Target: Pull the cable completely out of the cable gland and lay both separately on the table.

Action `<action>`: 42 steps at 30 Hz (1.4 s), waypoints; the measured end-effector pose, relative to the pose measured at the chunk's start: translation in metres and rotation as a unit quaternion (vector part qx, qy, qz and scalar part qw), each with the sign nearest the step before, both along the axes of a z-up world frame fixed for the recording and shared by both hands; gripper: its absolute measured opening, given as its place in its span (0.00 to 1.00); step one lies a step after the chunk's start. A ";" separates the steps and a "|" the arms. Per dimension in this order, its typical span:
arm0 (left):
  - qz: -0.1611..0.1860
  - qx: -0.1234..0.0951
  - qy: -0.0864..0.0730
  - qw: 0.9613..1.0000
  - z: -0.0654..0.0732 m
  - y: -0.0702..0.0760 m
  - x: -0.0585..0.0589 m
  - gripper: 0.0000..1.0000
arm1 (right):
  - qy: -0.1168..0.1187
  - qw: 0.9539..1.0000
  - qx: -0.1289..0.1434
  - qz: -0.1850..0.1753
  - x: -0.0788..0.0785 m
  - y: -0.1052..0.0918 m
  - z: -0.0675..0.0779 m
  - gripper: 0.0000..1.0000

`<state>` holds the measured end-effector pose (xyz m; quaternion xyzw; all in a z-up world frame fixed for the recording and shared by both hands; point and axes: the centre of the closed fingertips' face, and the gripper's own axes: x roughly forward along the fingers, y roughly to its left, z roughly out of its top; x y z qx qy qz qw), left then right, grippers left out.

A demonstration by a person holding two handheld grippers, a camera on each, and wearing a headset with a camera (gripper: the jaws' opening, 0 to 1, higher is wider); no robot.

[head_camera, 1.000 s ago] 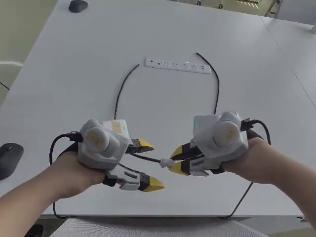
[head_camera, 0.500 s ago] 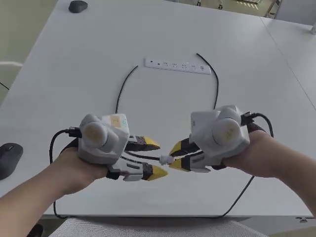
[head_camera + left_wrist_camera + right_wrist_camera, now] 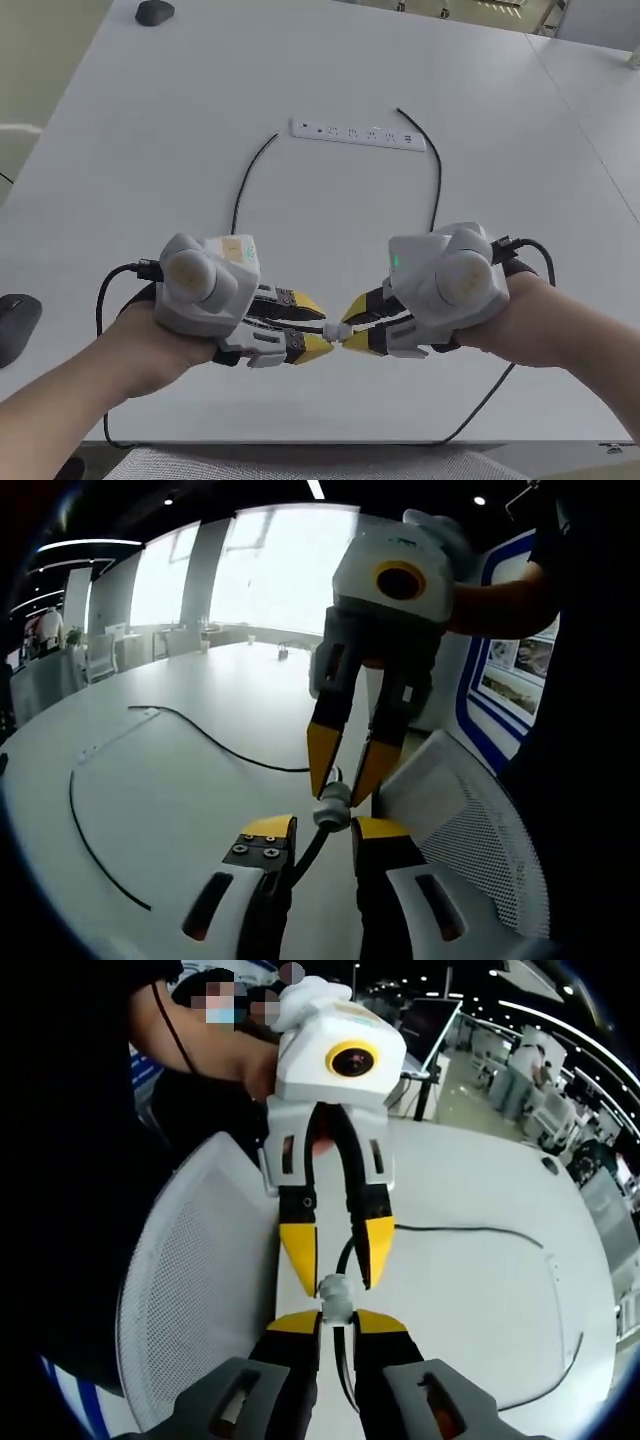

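The cable gland (image 3: pixel 337 329) is pinched above the table (image 3: pixel 330 70) by the right gripper (image 3: pixel 340 1322), the cable (image 3: pixel 300 860) threaded through it is loosely straddled by the narrowly parted left gripper (image 3: pixel 322 830), and nothing is yet judged separated or laid down.

My left gripper (image 3: pixel 315 325) and right gripper (image 3: pixel 350 322) meet tip to tip over the near edge of the table (image 3: pixel 330 60), with the mesh chair (image 3: pixel 300 462) just below that edge on my side. Ahead the white top lies bare and wide up to the power strip (image 3: pixel 358 133), save for two strands of black cable (image 3: pixel 238 195), one on either side of that open middle. One mouse (image 3: pixel 155 12) sits at the far left corner and another mouse (image 3: pixel 15 325) at the left, both well apart from my grippers.
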<state>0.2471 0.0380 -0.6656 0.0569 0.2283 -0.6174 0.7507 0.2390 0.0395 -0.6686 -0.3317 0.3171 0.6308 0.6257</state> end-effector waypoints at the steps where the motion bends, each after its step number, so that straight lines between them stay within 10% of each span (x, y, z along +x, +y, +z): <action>1: -0.002 -0.002 0.000 1.000 0.001 -0.001 -0.001 0.23 | 0.000 1.000 0.001 0.001 0.000 0.000 0.000 0.06; 42: 0.001 -0.054 -0.004 0.999 0.022 -0.012 0.004 0.15 | -0.024 0.996 0.086 0.016 0.008 -0.009 0.018 0.07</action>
